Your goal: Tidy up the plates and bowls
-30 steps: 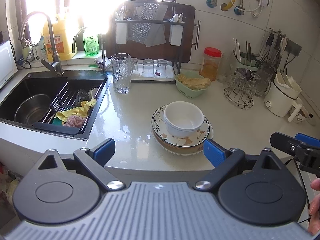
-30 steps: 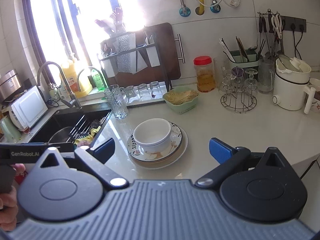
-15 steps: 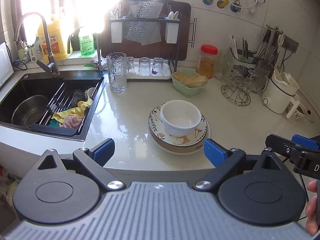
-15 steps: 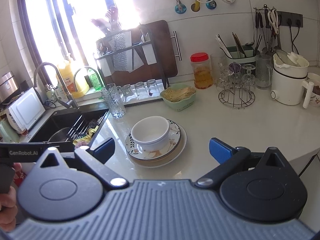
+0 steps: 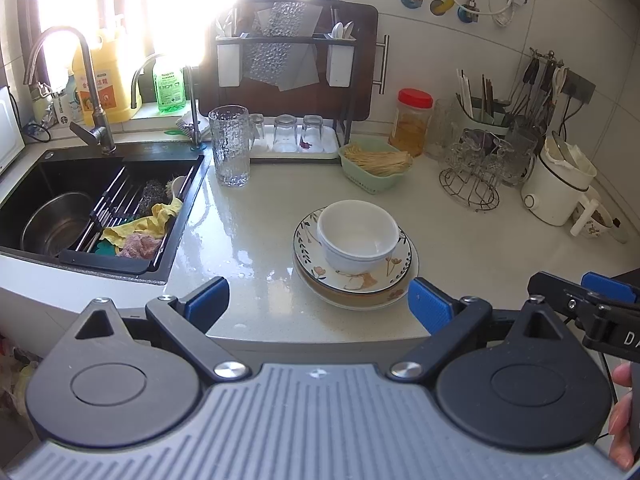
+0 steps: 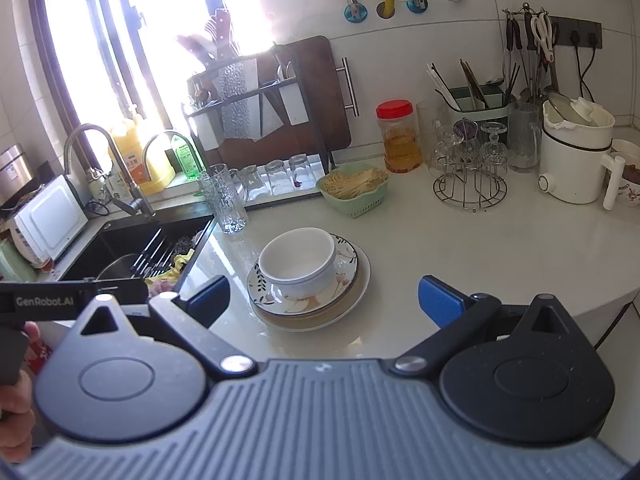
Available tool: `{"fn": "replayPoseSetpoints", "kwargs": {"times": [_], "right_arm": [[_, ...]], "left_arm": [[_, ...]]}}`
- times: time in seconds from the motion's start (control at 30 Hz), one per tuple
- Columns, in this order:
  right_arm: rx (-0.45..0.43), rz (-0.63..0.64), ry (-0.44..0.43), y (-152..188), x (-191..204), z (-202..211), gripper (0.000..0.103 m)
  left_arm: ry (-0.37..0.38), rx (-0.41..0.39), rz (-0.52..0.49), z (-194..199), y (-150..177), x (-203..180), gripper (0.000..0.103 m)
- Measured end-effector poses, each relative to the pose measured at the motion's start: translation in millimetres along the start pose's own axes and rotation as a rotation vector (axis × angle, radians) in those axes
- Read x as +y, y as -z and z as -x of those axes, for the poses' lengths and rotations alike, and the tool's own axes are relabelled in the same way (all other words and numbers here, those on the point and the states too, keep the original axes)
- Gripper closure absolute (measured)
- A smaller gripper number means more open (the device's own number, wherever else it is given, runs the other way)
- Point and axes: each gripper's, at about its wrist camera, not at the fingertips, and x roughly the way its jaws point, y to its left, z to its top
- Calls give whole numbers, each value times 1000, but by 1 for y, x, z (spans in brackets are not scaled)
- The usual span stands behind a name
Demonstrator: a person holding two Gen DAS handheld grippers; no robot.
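Grippers both empty, jaws spread wide, short of counter edge: left gripper, right gripper. Just ahead, between fingertips of each, white bowl sits upright in floral plate, which is stacked on tan plate on wet-looking countertop. Glazed ceramic: likely stiff, slippery, chip-prone, stack fairly heavy. Best take bowl by rim wall, one finger inside; plates by overhanging edge. Further off, left of left gripper: sink. Beyond stack: dish rack.
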Motion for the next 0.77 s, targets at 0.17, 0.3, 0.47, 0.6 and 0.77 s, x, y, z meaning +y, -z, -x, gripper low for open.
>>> {"fn": "replayPoseSetpoints", "kwargs": {"times": [0.17, 0.3, 0.47, 0.6, 0.77], "right_arm": [[0, 0, 0, 0, 0, 0, 1], [0, -1, -1, 0, 0, 0, 1], [1, -3, 1, -1, 1, 1, 1], [1, -6, 3, -1, 1, 1, 1], [1, -6, 4, -1, 0, 2, 1]], "left_arm": [[3, -1, -1, 1, 0, -1, 5], [4, -1, -2, 0, 0, 0, 5], [6, 3, -2, 1, 0, -1, 5], [15, 5, -1, 2, -1, -2, 5], [19, 4, -3, 2, 0, -1, 5]]}}
